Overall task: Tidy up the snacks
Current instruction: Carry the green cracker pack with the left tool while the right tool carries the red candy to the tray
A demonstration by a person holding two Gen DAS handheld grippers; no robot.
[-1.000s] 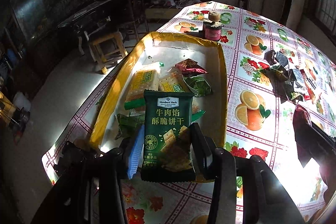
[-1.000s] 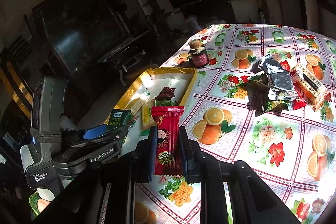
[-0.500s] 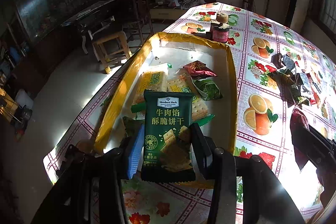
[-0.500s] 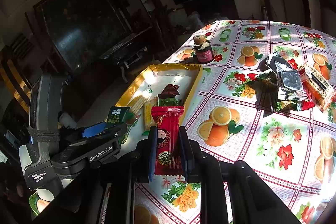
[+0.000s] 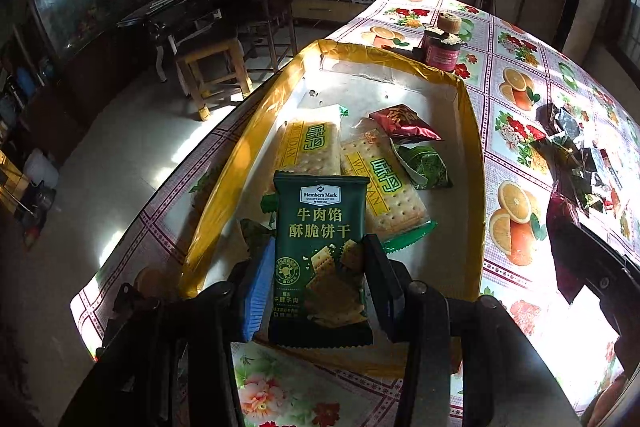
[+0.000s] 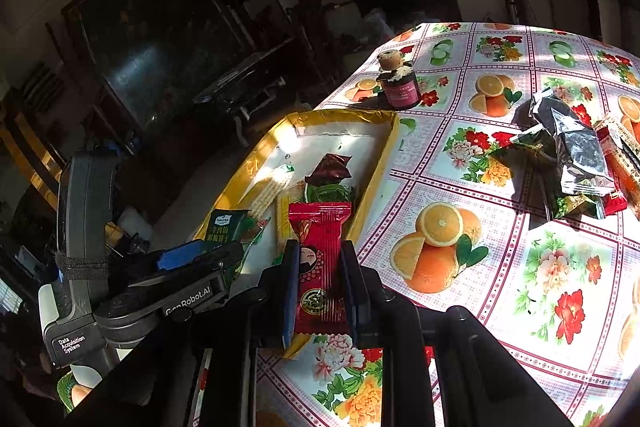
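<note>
Green cracker packet (image 5: 320, 259): upright at lower centre of the left wrist view, clamped at its lower half, hanging over the near end of the tray.
Left gripper (image 5: 320, 291): jaws clenched on the green cracker packet, blue pad on one finger (image 5: 256, 291) pressed to its left edge.
Red snack packet (image 6: 320, 267): upright at lower centre of the right wrist view, above the tray's near right corner.
Right gripper (image 6: 320, 291): jaws closed tight on the red snack packet, pinching both long edges.
Tray (image 5: 474, 163): yellow-rimmed, pale floor, centre of the left wrist view, lying on the table.
Inside tray: two clear cracker packs (image 5: 380, 187) side by side in the middle; dark red pouch (image 5: 402, 121) and green pouch (image 5: 426, 165) just right of them, touching.
Jar (image 5: 442, 49): dark, cork-topped, standing beyond the tray's far end, upper centre.
Loose wrapper pile (image 6: 572, 155): silver, red and green packets heaped at the right edge of the right wrist view, well apart from the tray.
Tablecloth (image 6: 460, 155): fruit and flower squares, sunlit.
Wooden stool (image 5: 212, 67): on the floor, upper left of the left wrist view.
</note>
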